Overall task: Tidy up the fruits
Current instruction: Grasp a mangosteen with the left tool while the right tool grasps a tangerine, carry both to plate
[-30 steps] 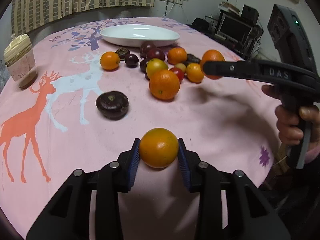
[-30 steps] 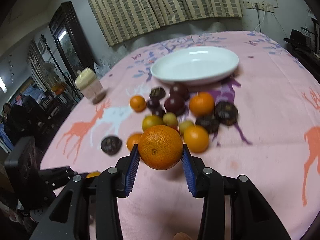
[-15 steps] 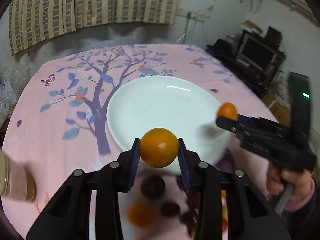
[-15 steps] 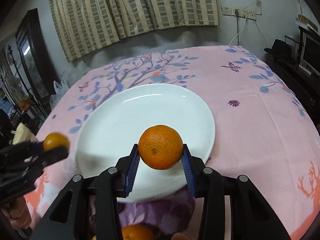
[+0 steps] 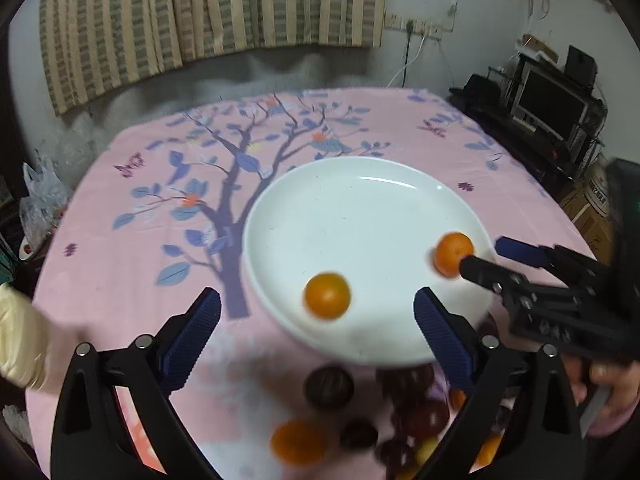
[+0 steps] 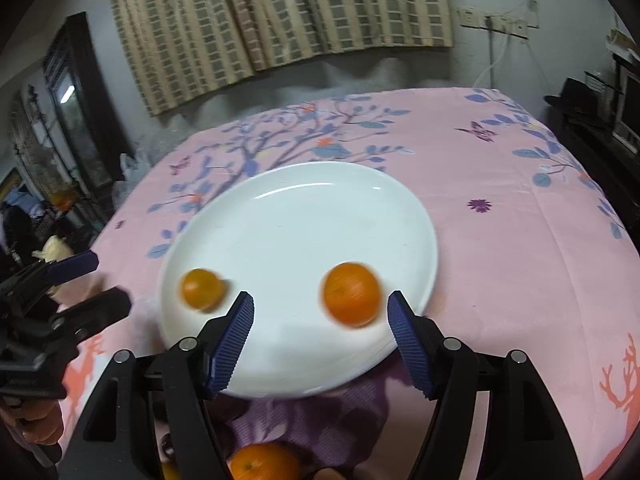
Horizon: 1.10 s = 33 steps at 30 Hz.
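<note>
A white plate (image 5: 360,208) lies on the pink tablecloth; it also shows in the right wrist view (image 6: 280,216). My left gripper (image 5: 318,318) is open, and a small orange (image 5: 327,295) sits free on the plate between its jaws. My right gripper (image 6: 318,334) is open, and a larger orange (image 6: 351,294) lies on the plate between its jaws, blurred. The small orange shows at the left of the plate in the right wrist view (image 6: 202,290). The larger orange shows by the right gripper's finger in the left wrist view (image 5: 454,254).
Several dark plums and oranges (image 5: 332,388) lie on the cloth just in front of the plate, blurred. Another orange (image 6: 264,464) shows under my right gripper. A cream jar (image 5: 20,336) stands at the left. A TV stand (image 5: 552,112) is off the table's right.
Both grippers have opened and let go of their oranges, which now lie on the plate. Both grippers have moved a little further over the plate.
</note>
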Each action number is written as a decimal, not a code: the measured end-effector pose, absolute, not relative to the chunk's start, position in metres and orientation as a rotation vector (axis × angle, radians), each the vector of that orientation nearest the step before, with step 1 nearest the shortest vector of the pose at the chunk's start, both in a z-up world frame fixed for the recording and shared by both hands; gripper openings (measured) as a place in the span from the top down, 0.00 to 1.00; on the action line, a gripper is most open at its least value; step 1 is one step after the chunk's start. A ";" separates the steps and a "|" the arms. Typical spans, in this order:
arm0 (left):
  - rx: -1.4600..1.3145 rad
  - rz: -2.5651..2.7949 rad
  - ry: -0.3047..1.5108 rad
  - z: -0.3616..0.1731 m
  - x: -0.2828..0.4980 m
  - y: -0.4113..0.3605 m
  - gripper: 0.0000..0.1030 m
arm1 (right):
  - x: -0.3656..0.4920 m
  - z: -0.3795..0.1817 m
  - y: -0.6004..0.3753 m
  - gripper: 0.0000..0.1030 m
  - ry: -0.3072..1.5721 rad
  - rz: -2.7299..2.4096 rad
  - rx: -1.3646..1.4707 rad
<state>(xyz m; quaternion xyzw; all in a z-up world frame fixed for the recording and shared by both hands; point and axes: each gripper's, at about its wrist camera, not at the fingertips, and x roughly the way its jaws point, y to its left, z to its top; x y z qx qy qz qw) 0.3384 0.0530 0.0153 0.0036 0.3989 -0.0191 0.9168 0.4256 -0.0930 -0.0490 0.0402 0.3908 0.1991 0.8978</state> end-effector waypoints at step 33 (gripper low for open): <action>0.018 -0.131 0.890 -0.063 0.147 0.073 0.31 | 0.334 -0.091 -0.052 0.56 0.862 0.564 -0.376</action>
